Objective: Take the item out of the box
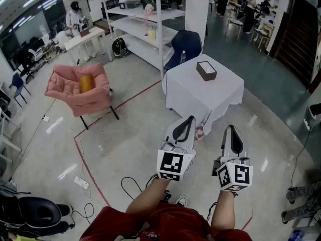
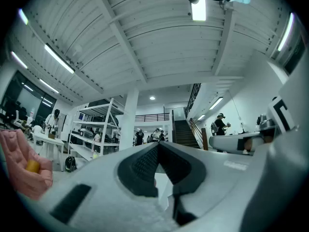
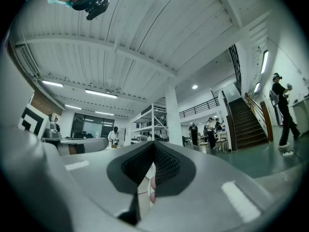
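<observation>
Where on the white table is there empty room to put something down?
Nearly the whole white table is bare: the near half in front of the box, and strips to the box's left and right. Only the far part is taken, by the box. Behind the table it is crowded: a blue chair, a bottle and shelves.

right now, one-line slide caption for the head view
Both shut, the left gripper and right gripper hover short of the draped table bearing the box

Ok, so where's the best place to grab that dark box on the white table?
Probably across its two long sides, near the middle, coming down from above. The box lies flat on the table, long and narrow, so jaws should span its short width.
</observation>
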Demonstrator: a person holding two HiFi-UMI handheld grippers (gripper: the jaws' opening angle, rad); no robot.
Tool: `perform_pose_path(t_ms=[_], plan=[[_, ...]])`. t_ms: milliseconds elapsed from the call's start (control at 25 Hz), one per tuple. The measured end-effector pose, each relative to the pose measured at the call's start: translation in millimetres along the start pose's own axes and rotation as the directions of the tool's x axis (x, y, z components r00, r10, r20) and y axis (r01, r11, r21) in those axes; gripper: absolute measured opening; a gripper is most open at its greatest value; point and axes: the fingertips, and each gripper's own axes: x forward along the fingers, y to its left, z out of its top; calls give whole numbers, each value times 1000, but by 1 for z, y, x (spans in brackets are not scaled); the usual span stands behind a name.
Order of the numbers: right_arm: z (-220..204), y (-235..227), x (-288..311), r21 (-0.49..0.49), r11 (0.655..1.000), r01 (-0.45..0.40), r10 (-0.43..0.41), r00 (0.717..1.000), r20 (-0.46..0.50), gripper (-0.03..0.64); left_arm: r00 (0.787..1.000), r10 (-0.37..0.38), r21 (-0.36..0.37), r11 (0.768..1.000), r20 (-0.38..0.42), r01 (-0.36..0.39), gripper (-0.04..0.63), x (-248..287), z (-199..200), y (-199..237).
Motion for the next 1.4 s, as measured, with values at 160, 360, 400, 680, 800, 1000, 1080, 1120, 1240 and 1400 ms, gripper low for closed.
perform_pose_path(t_ms=[160, 360, 400, 680, 800, 1000, 1080, 1120, 1240, 1400], plan=[[0, -6, 0, -1, 1000, -1, 1, 1000, -2, 0, 1000, -2, 6, 1000, -2, 2, -2, 5, 0, -9], [1, -19, -3, 7, 1000, 2, -2, 1000, 0, -1, 1000, -18, 11, 1000, -14, 18, -2, 14, -5, -24], [1, -22, -4, 9, 1000, 2, -2, 1000, -1, 0, 1000, -19, 14, 1000, -14, 20, -2, 16, -5, -27], [0, -46, -12, 58, 998, -13, 13, 1000, 6, 0, 1000, -27, 12, 1000, -8, 27, -2, 28, -7, -53], [-1, -54, -15, 72, 997, -28, 28, 1000, 10, 0, 999, -34, 4, 999, -13, 34, -2, 33, -10, -65], [-8, -68, -19, 104, 993, -57, 57, 998, 4, 0, 999, -40, 20, 999, 0, 40, -2, 37, -13, -84], [-14, -75, -20, 114, 992, -62, 63, 998, -7, 0, 999, -36, 6, 999, -1, 36, -2, 40, -18, -89], [-17, -78, -20, 119, 991, -62, 65, 998, -14, 0, 999, -34, -8, 999, -5, 34, -2, 42, -21, -91], [-21, -86, -18, 127, 990, -64, 67, 997, -27, 0, 999, -28, -25, 999, -17, 28, -3, 49, -27, -93], [-27, -93, -11, 135, 989, -68, 74, 997, -35, 0, 1000, -11, -30, 999, -28, 10, -5, 59, -35, -92]])
